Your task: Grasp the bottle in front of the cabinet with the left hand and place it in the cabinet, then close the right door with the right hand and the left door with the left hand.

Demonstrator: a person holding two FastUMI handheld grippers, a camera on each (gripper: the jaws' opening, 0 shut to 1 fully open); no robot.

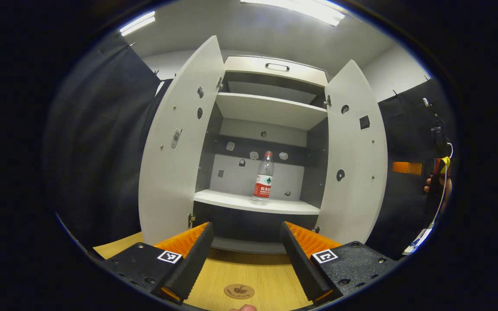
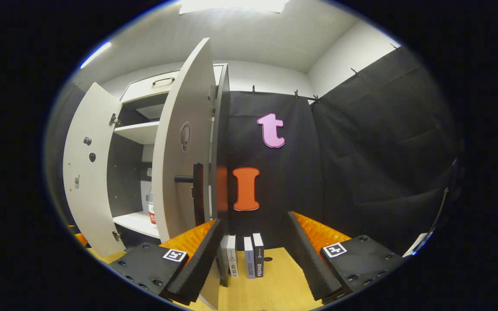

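Bottle (image 1: 264,178) stood upright on the cabinet (image 1: 270,110) lower shelf, both doors open. We saw the left gripper (image 1: 247,255) with fingers apart over the table (image 1: 253,272); the right gripper (image 2: 253,259) was likewise spread beside the right door (image 2: 182,142).

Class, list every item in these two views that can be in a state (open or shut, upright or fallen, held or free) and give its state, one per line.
bottle: upright on the cabinet's lower shelf, free
left door: open
right door: open
drawer: shut
left gripper: open, empty
right gripper: open, empty
books: upright on the table beside the cabinet
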